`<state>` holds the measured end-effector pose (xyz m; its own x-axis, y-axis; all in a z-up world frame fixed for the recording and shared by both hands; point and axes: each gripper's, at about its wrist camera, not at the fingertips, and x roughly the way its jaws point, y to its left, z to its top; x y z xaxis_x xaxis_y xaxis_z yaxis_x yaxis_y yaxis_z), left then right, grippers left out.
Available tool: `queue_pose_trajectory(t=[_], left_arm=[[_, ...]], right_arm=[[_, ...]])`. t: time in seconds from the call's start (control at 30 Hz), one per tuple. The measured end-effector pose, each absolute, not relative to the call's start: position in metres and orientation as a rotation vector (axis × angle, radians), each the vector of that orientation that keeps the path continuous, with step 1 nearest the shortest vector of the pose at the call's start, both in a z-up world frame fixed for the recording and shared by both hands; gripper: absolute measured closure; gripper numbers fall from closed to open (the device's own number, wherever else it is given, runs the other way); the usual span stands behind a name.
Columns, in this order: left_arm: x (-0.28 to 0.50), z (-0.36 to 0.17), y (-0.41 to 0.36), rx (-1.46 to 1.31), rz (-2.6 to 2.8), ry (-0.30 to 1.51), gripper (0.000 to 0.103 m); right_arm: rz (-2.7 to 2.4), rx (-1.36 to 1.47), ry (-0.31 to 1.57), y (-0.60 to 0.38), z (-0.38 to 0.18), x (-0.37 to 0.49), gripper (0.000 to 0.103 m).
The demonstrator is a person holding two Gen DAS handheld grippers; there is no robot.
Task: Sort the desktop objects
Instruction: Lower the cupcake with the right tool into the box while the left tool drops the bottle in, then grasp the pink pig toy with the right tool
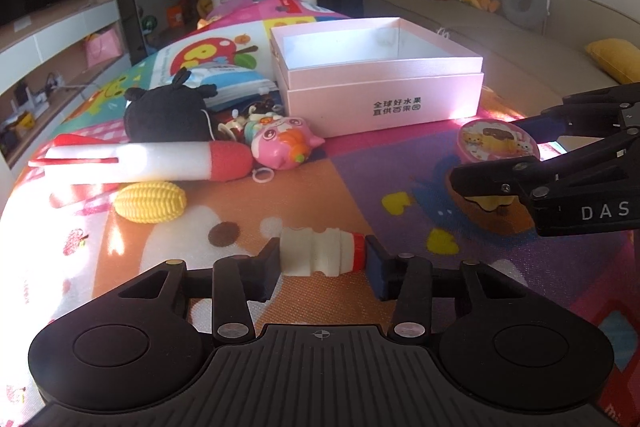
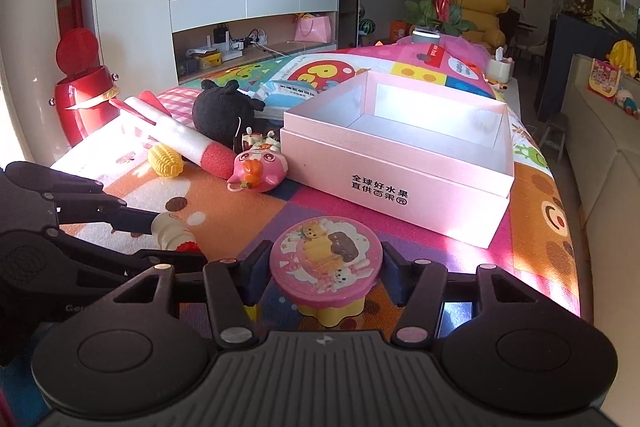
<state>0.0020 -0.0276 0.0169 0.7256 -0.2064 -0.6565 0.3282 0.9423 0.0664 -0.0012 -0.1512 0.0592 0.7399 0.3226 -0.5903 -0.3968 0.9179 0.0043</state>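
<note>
Black left gripper (image 1: 324, 259): pinching the small white bottle (image 1: 320, 255) end to end, one pad sitting on its base, the other on its red cap; bottle lying sideways just above the play mat (image 1: 168, 251).
Right gripper (image 2: 326, 267): closing on the round pink-lidded tin (image 2: 325, 261), pads sitting at both sides of the lid; tin's yellow base standing on the mat.
Pink box (image 1: 384, 95): sitting open and upright on the mat beyond both grippers, inside showing bare white.
Yellow corn toy (image 1: 150, 202): lying near the left gripper, just in front of the foam rocket (image 1: 148, 161).
Pink cat toy (image 1: 286, 143): resting beside the rocket's red nose, near the box's front corner.
Black plush (image 1: 168, 113): sitting behind the rocket, left of the box.
</note>
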Motion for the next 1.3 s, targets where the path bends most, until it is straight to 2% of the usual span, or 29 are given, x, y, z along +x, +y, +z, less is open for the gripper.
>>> queue_pose_trajectory(t=[0.13,0.23,0.4,0.47,0.53,0.57,0.6,0.63,0.67,0.73,1.0,1.2,1.27,1.3], left_arm=[[-0.010,0.033,-0.036,0.210,-0.339,0.645,0.055],[-0.010,0.059,-0.047,0.253,-0.358,0.541,0.055],[0.028,0.097,-0.079,0.331,-0.350,0.320,0.055],[0.057,0.108,-0.089,0.303,-0.330,0.256,0.051],[0.084,0.114,-0.087,0.249,-0.308,0.276,0.022],[0.091,0.115,-0.083,0.225,-0.291,0.298,0.019],[0.093,0.114,-0.073,0.196,-0.273,0.321,0.016],[0.091,0.112,-0.063,0.179,-0.267,0.335,0.010],[0.085,0.108,-0.052,0.174,-0.253,0.349,0.006],[0.072,0.095,-0.033,0.172,-0.212,0.388,0.006],[0.029,0.037,0.032,0.076,-0.057,0.566,0.003],[0.019,0.016,0.067,-0.042,0.034,0.613,0.001],[0.018,0.009,0.073,-0.068,0.050,0.628,0.001],[0.018,0.010,0.075,-0.087,0.049,0.635,0.001]], right_arm=[[0.403,-0.116,0.651,-0.166,0.070,-0.020,0.047],[0.397,-0.114,0.630,-0.176,0.090,-0.028,0.047],[0.362,-0.087,0.485,-0.194,0.153,-0.011,0.047],[0.325,-0.076,0.417,-0.197,0.176,0.012,0.047],[0.283,-0.052,0.369,-0.199,0.192,0.038,0.042],[0.260,-0.037,0.346,-0.201,0.199,0.054,0.029],[0.233,-0.024,0.327,-0.202,0.202,0.063,0.024],[0.201,-0.012,0.311,-0.205,0.204,0.069,0.024],[0.182,-0.006,0.306,-0.207,0.203,0.074,0.024],[0.188,-0.002,0.297,-0.212,0.195,0.071,0.017],[0.285,-0.195,0.427,-0.168,0.110,0.049,0.016],[0.435,-0.325,0.457,-0.112,0.081,0.034,0.016],[0.463,-0.364,0.454,-0.094,0.074,0.031,0.023],[0.476,-0.372,0.464,-0.087,0.072,0.032,0.036]])
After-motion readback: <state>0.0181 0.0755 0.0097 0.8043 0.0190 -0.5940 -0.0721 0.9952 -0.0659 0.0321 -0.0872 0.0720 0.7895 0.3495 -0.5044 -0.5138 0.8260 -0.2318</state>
